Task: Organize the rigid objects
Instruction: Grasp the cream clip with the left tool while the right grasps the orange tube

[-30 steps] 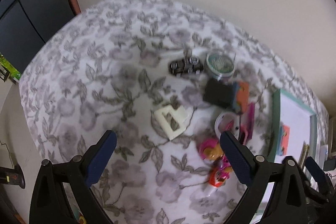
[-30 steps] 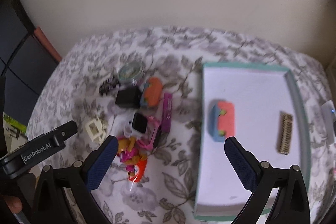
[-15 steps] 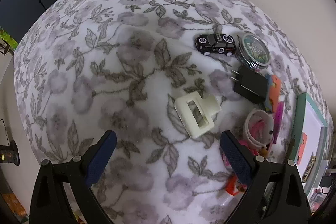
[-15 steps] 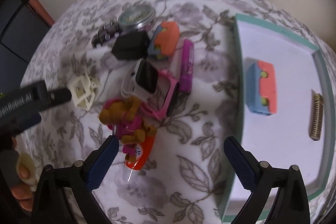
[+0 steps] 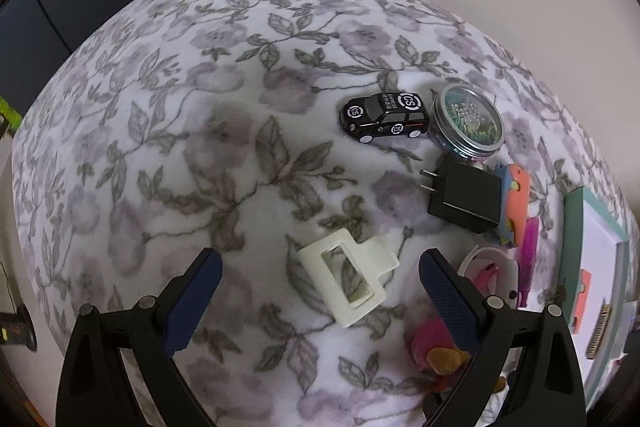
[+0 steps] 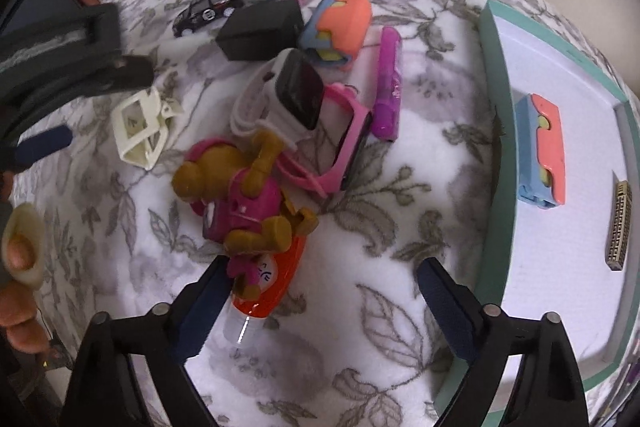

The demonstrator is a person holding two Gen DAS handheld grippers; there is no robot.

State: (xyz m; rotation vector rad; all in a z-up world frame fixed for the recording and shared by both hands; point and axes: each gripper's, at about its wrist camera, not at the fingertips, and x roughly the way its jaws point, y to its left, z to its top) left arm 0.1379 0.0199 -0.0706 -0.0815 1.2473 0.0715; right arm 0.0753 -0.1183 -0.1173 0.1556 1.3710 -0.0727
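Observation:
My left gripper (image 5: 320,281) is open, its jaws on either side of a cream hair clip (image 5: 347,277) lying on the floral cloth; the clip also shows in the right wrist view (image 6: 141,131). My right gripper (image 6: 320,291) is open and empty, low over a pile: a brown and pink toy figure (image 6: 244,203), an orange bottle (image 6: 272,287), a white smartwatch (image 6: 288,95) and pink glasses (image 6: 344,151). A green-rimmed white tray (image 6: 490,75) at the right holds a blue and orange toy car (image 6: 542,151) and a brass comb (image 6: 618,223).
A black toy car (image 5: 386,117), a round tin of beads (image 5: 468,121), a black charger (image 5: 464,197), a second orange and blue toy car (image 6: 338,27) and a purple tube (image 6: 388,83) lie on the cloth. A wall runs behind; the cloth's edge drops off at the left.
My left gripper has moved forward and down until the cream clip lies between its jaws. My right gripper has moved closer to the pile of toys.

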